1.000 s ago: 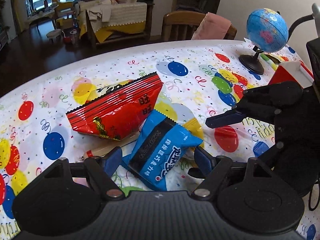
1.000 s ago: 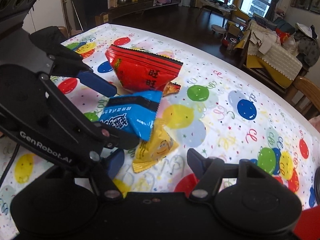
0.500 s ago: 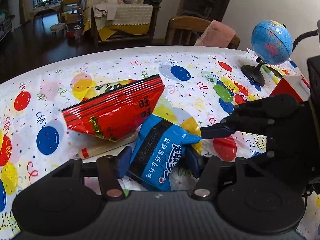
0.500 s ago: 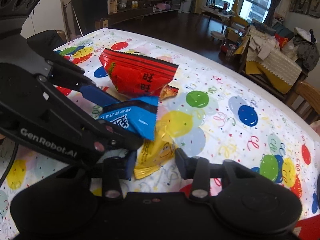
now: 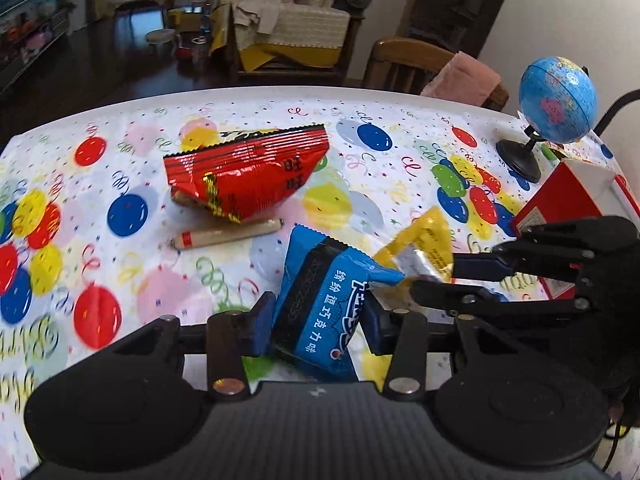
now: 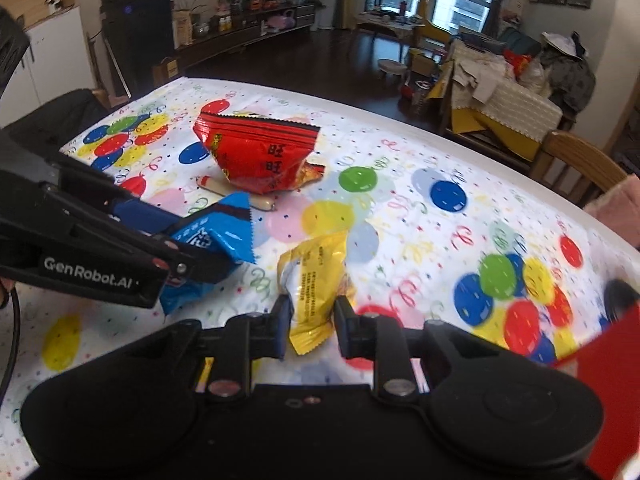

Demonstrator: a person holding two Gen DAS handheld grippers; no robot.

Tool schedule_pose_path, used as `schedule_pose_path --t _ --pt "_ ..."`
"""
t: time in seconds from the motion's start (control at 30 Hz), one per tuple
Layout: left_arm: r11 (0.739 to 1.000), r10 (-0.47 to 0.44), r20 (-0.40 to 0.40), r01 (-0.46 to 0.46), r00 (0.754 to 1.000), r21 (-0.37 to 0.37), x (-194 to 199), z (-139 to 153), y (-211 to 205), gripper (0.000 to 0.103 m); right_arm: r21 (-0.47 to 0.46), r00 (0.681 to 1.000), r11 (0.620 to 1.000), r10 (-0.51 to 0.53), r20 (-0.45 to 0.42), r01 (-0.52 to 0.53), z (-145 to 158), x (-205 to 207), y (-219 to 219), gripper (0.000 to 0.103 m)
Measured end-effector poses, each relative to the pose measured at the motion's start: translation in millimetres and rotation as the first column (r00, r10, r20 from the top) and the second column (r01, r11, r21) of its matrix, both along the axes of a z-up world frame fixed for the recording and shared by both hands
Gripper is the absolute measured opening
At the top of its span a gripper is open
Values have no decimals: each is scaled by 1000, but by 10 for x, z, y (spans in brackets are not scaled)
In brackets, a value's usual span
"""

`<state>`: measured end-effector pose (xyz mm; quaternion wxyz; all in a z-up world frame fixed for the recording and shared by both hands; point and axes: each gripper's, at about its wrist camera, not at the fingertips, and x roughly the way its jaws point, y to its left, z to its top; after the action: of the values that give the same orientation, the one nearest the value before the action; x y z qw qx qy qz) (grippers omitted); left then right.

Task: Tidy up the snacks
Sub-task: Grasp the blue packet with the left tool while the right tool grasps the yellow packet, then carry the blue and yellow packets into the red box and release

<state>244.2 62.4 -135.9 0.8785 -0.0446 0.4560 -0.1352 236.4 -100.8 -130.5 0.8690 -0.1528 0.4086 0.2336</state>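
Holding one snack each, both grippers hang just above the table [image 5: 240, 104]. The left gripper [image 5: 316, 322] has its fingers pressed on the blue bag [image 5: 320, 304]. The right gripper [image 6: 310, 322] pinches the yellow bag [image 6: 316, 276] near its bottom edge. The bags are shiny and slippery, so one could slide out and drop. The two bags almost touch and could bump. The red bag [image 5: 248, 176] and a sausage stick [image 5: 228, 234] lie further back.
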Motion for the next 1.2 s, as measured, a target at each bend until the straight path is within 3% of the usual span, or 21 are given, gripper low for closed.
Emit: schedule_pose_path --t 0.47,0.9,1.2 --pt "999 38 75 -37 996 -12 -640 675 -465 44 39 995 995 -92 30 91 599 -749 -527 21" --pt "999 -11 142 16 990 -32 -1197 1152 -1233 44 93 978 980 -185 100 176 1084 -1375 -1254 21" --pt "997 -69 177 73 982 -15 -1349 1309 -1895 44 141 948 952 -289 130 271 1258 -1621 -1869 21"
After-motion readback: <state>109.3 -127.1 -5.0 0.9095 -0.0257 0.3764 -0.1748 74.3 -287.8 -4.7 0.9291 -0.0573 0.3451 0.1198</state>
